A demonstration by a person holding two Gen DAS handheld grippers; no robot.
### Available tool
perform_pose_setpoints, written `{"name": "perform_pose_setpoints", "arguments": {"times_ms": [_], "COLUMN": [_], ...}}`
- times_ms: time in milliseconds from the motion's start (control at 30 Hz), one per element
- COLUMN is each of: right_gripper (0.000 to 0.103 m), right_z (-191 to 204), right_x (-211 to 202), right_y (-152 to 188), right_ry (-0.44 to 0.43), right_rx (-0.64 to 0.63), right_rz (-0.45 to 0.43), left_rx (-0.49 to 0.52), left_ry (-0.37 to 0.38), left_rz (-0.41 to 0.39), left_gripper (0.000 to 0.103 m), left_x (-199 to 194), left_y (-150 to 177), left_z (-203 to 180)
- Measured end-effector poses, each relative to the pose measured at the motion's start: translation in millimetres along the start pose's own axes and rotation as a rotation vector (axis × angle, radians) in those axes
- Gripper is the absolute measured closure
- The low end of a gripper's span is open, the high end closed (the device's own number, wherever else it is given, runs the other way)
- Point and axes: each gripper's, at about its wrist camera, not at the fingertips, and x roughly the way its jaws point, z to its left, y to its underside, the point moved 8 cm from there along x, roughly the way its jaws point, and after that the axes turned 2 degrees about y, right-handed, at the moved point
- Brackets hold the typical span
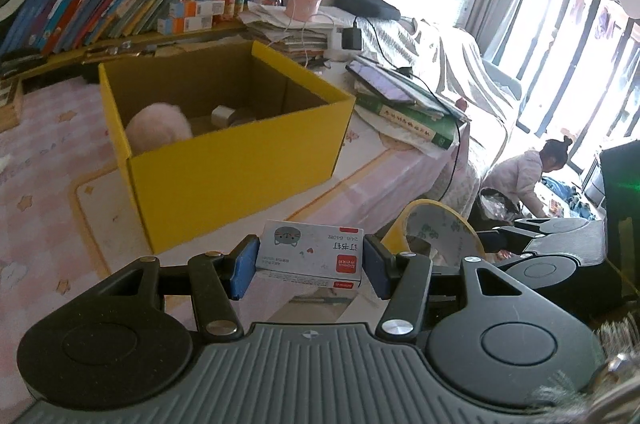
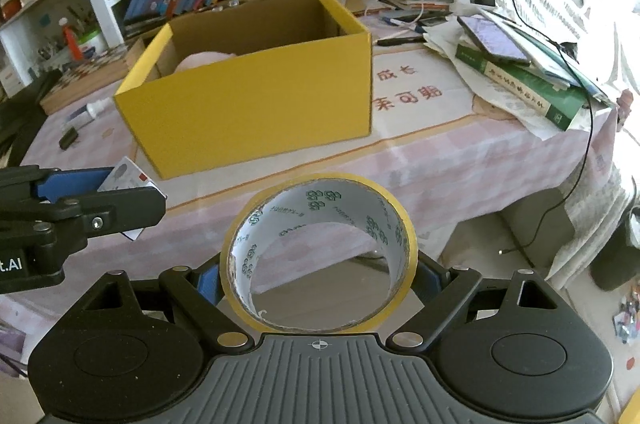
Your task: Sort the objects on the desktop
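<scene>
Left tool (image 1: 310, 266) clamped on a small staple box (image 1: 310, 251), blue pads against both short sides, held off the desk's (image 2: 460, 160) near edge. Right tool (image 2: 319, 274) spread wide and clamped on a yellow tape roll (image 2: 319, 252), standing on its rim, also off the near edge. Beyond both, yellow cardboard box (image 2: 256, 104) sits mid-desk, open; pink fluffy object (image 1: 158, 128) and a small roll (image 1: 224, 115) inside. Green book (image 2: 524, 90) with phone (image 2: 494, 38) atop lies at the desk's right edge.

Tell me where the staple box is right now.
The staple box is clamped in the left gripper, held above the table's near edge, short of the yellow box; the right-wrist view shows it far left.
</scene>
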Motion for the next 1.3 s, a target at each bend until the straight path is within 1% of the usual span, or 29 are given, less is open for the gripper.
{"name": "perform_pose_setpoints", "arguments": {"times_ms": [167, 400, 600, 800, 1033, 1200, 1300], "right_gripper": [0.012, 0.012, 0.012, 0.012, 0.012, 0.012, 0.013], "right_z": [-14, -28, -37, -39, -33, -19, -8], "right_x": [6, 15, 15, 16, 28, 40, 49], "right_y": [-17, -48, -85, -124, -161, -182, -196], "right_ry": [-0.008, -0.036, -0.062, -0.087, -0.126, -0.169, -0.195], "right_rx": [-0.015, -0.033, -0.054, -0.096, -0.170, -0.222, -0.253], "right_rz": [-0.022, -0.066, -0.136, -0.209, -0.263, -0.281, -0.289], "left_rx": [0.001, -0.011, -0.016, -0.018, -0.019, -0.013, -0.012], "left_ry": [-0.020, -0.076, -0.131, -0.209, -0.281, -0.318, -0.338], "left_rz": [-0.030, -0.082, -0.136, -0.175, -0.157, -0.121, -0.085], "left_gripper": [0.050, 0.050, 0.050, 0.050, 0.050, 0.050, 0.050], "left_x": [10, 18, 21, 29, 52, 76, 94], "left_y": [-19, -50, -77, -102, -112, -112, -110], "left_z": [-3, 1, 9, 27, 47, 58, 67]}}
